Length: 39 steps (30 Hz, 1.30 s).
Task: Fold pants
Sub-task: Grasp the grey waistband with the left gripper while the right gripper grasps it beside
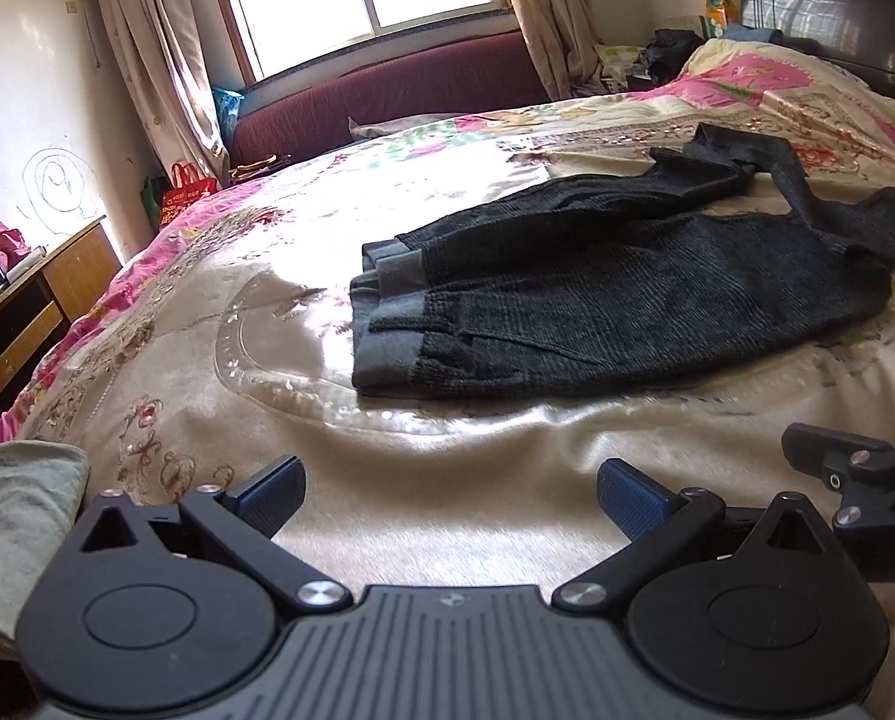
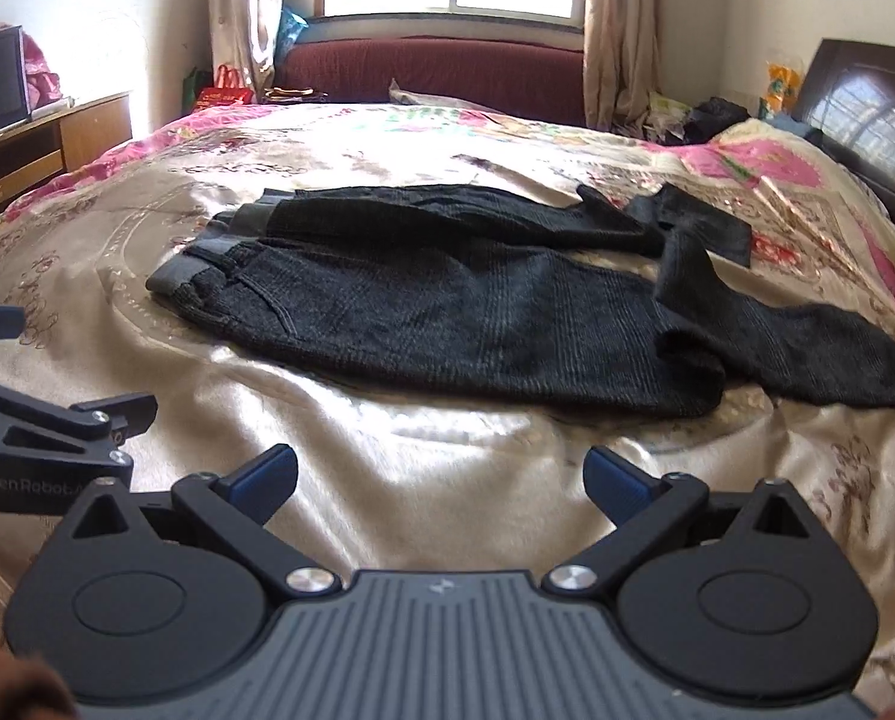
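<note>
Dark corduroy pants (image 1: 597,300) (image 2: 477,306) lie loosely on the bed, grey waistband (image 1: 387,324) (image 2: 177,279) to the left, legs trailing right and crumpled over each other. My left gripper (image 1: 450,495) hovers open over bare bedspread, short of the pants' near edge, holding nothing. My right gripper (image 2: 441,480) is also open and empty, in front of the pants' middle. Each gripper's side shows in the other's view: the right one (image 1: 855,480) at the right edge, the left one (image 2: 45,426) at the left edge.
A shiny cream and pink floral bedspread (image 2: 387,468) covers the bed. A dark headboard (image 2: 867,120) stands at right, a maroon sofa (image 2: 435,75) under the window, a wooden cabinet with a TV (image 2: 21,120) at left. A grey-green cloth (image 1: 15,522) lies near left.
</note>
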Each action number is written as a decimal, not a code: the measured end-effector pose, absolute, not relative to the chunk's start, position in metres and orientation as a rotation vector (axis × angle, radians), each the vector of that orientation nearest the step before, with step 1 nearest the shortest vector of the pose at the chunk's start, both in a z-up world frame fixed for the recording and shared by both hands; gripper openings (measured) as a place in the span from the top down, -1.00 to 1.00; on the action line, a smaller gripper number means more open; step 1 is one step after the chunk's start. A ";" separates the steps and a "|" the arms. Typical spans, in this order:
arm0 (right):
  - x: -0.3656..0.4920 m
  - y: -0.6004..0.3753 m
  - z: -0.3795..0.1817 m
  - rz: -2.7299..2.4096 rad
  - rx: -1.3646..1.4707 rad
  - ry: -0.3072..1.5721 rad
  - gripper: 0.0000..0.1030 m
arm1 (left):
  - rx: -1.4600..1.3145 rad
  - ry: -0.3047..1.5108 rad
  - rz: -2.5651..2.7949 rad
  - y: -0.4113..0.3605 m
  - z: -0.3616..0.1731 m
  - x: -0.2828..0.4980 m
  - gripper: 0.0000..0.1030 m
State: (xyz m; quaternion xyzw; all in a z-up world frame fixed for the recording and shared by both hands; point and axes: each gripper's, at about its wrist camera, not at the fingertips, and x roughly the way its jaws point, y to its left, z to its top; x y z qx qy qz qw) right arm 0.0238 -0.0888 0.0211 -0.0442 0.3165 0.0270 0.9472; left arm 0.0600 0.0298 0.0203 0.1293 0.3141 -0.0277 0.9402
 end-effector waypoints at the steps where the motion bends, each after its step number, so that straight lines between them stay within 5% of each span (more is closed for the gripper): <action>1: 0.032 -0.085 0.022 0.075 -0.101 0.638 -0.94 | 0.259 0.637 -0.053 0.033 0.021 0.069 -1.00; 10: 0.097 -0.064 0.011 0.206 -0.186 0.662 -0.49 | 0.270 0.647 -0.054 0.051 0.007 0.145 -1.00; 19: 0.117 -0.054 -0.003 0.333 -0.298 0.667 -0.43 | 0.161 0.688 -0.202 0.076 -0.012 0.180 -1.00; 28: 0.127 -0.041 -0.007 0.382 -0.378 0.628 -0.43 | 0.180 0.720 -0.317 0.080 -0.011 0.184 -0.66; 32: 0.128 -0.041 -0.007 0.420 -0.367 0.635 -0.19 | 0.169 0.720 -0.313 0.087 -0.006 0.180 -0.34; 34: 0.125 -0.042 -0.006 0.443 -0.361 0.644 -0.01 | 0.157 0.723 -0.309 0.088 -0.006 0.181 -0.34; 39: 0.125 -0.032 -0.007 0.451 -0.429 0.625 -0.01 | 0.193 0.707 -0.320 0.085 -0.006 0.179 -0.34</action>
